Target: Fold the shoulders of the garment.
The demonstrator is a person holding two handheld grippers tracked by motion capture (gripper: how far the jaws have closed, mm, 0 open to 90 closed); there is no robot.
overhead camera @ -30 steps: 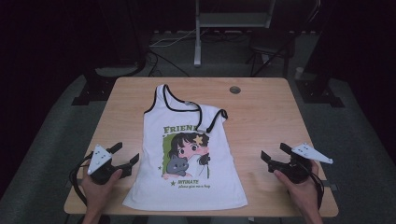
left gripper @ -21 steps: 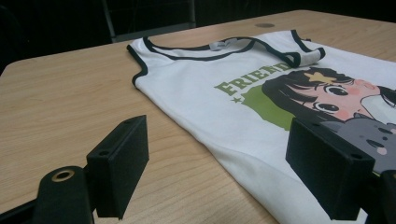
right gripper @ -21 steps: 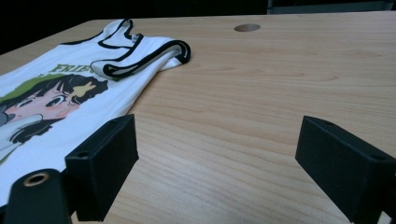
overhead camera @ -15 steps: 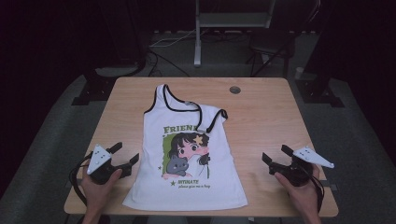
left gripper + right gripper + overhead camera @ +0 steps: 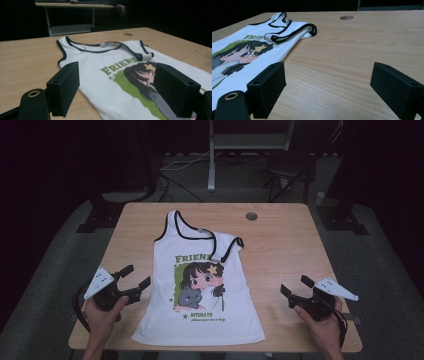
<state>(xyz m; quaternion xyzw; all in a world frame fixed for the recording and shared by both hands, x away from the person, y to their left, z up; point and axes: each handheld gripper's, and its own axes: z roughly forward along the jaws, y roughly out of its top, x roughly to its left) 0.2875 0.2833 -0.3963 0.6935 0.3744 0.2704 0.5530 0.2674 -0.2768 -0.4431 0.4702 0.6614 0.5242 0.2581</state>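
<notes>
Shirt (image 5: 200,285) is lying flat, print up, filling the centre of the high view, neck toward the top of the frame and hem near the bottom table edge. One shoulder strap (image 5: 227,247) is flopping over onto the chest just right of the neckline; in the right gripper view that fold (image 5: 292,31) is sitting in the upper left of the frame.

Left gripper (image 5: 136,282) is sitting at lower left of the high view, jaws spread wide, tips just beside the shirt's side seam but apart from it. Its own view is looking straight across the cloth, with the side edge (image 5: 87,97) running between the jaws. Right gripper (image 5: 295,287) is waiting at lower right, jaws also spread wide, holding nothing, well apart from the shirt over bare table (image 5: 285,245).

Reading this as the approach before a first grab, probably for folding or straightening.

Doing it well:
- Left is lining up nicely already. Judging it only needs to go low and forward so the lower jaw is sliding under the seam and both fabric layers are getting pinched, not just the top one.
- Right is having the longer travel. Better to be coming in low along the wood toward the matching side edge, at the same height on the shirt as left.
- The flopped strap is worth flattening first, or any fold is trapping a lump.
- Thin jersey is likely bunching if pushed, so be lifting rather than dragging.
</notes>
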